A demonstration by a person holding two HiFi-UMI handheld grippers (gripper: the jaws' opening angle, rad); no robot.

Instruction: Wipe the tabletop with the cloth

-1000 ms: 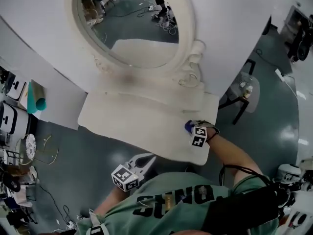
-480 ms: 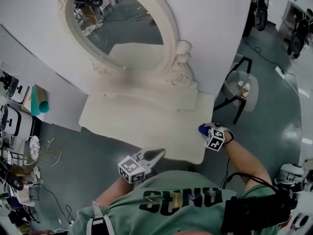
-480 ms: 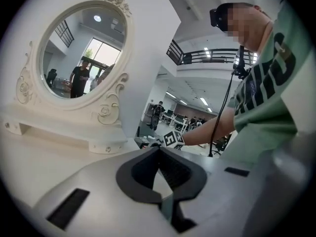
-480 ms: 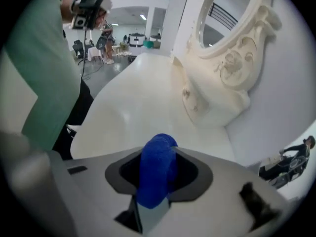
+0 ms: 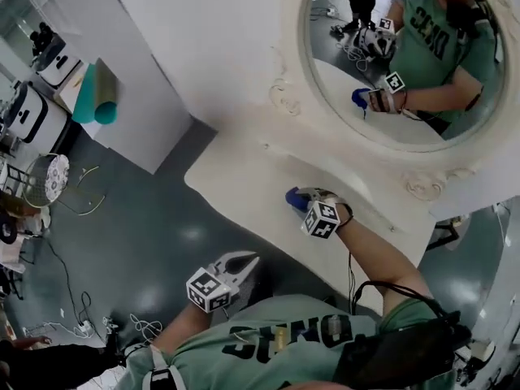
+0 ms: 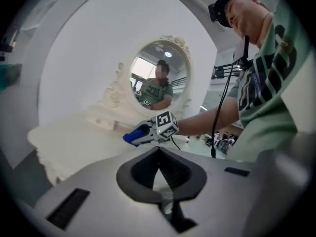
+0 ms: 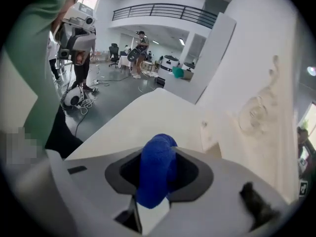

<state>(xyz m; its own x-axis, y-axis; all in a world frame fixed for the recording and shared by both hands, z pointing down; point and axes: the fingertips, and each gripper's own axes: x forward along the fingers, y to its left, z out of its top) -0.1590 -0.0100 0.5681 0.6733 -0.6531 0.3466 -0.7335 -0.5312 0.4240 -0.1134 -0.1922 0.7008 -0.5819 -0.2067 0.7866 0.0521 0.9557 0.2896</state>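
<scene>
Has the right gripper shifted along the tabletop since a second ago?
Yes. The right gripper, claw shut on the blue cloth, was at the tabletop's right front corner; it is now further left, nearer the middle of the front edge.

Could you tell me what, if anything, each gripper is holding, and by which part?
The right gripper is shut on the blue cloth, clamped across its bunched middle. The left gripper is shut with nothing in it.

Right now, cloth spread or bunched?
Bunched: the blue cloth is a rolled wad pinched in the right claw, no flat part showing.
</scene>
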